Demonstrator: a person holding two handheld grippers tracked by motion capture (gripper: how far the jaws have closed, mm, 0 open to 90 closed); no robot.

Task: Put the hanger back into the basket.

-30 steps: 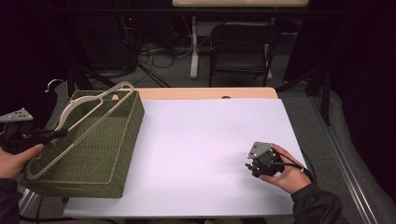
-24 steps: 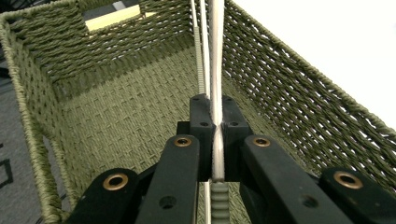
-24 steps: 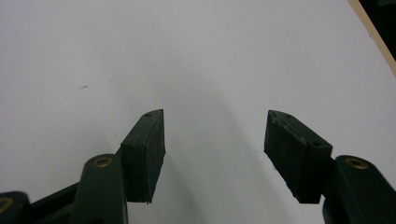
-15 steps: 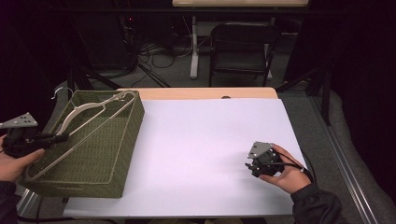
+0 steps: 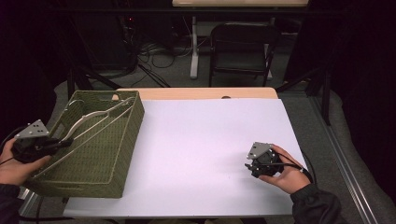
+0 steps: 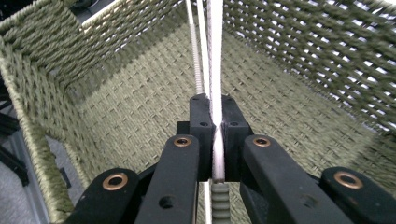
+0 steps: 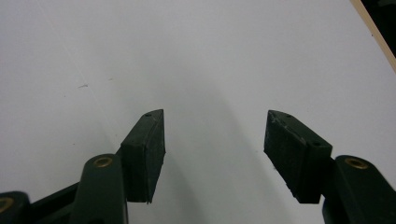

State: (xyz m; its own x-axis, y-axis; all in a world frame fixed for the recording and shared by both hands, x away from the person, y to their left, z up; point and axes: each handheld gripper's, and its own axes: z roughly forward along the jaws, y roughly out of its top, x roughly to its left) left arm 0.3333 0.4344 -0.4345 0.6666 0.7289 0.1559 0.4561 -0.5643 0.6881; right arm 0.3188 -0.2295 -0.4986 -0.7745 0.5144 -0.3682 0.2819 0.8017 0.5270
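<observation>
A green woven basket [image 5: 122, 154] stands on the left of the white table top [image 5: 210, 135]. White clothes hangers [image 5: 95, 114] slant down into it, their far ends near its far corner. At the basket's near left rim my left gripper [image 5: 60, 143] is shut on a hanger. In the left gripper view the jaws [image 6: 215, 126] pinch a thin white hanger bar [image 6: 215, 56] over the basket's woven floor [image 6: 116, 107]. My right gripper [image 5: 252, 167] rests at the table's near right. In the right gripper view it [image 7: 215, 140] stands open, nothing between its pads.
A black chair [image 5: 243, 51] and cables stand on the floor beyond the table's far wooden edge [image 5: 196, 93]. The white table top stretches between the basket and my right hand.
My left gripper has sunk with the hanger, which now lies lower inside the basket instead of sticking up over the rim. The right gripper has not moved.
</observation>
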